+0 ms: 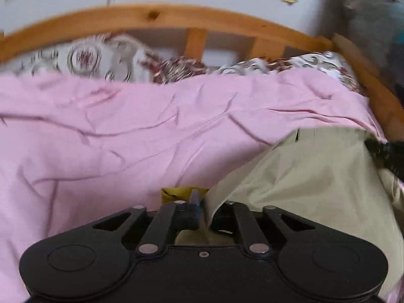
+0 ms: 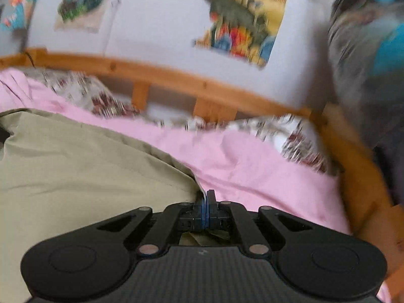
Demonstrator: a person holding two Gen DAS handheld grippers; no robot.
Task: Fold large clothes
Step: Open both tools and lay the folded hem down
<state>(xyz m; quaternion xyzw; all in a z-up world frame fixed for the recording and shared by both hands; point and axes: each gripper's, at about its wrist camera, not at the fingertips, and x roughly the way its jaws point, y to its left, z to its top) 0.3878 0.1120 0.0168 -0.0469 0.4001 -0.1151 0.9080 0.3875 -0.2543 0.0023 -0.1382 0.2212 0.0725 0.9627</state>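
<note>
A khaki garment [image 1: 310, 176] lies over a pink bedsheet [image 1: 126, 139]. My left gripper [image 1: 204, 212] is shut on the garment's edge, and the cloth stretches away to the right. In the right wrist view the same garment [image 2: 83, 166] fills the left side. My right gripper [image 2: 207, 209] is shut on its right edge, with cloth pinched between the blue pads. A black shape [image 1: 386, 154], cut off at the right edge of the left wrist view, sits at the garment's far corner.
A wooden bed rail [image 1: 156, 17] with slats runs along the far side and down the right [image 2: 358, 166]. Floral pillows [image 1: 83, 58] lie against it. A white wall with colourful posters [image 2: 242, 17] stands behind. A blurred grey mass [image 2: 366, 58] is at the right.
</note>
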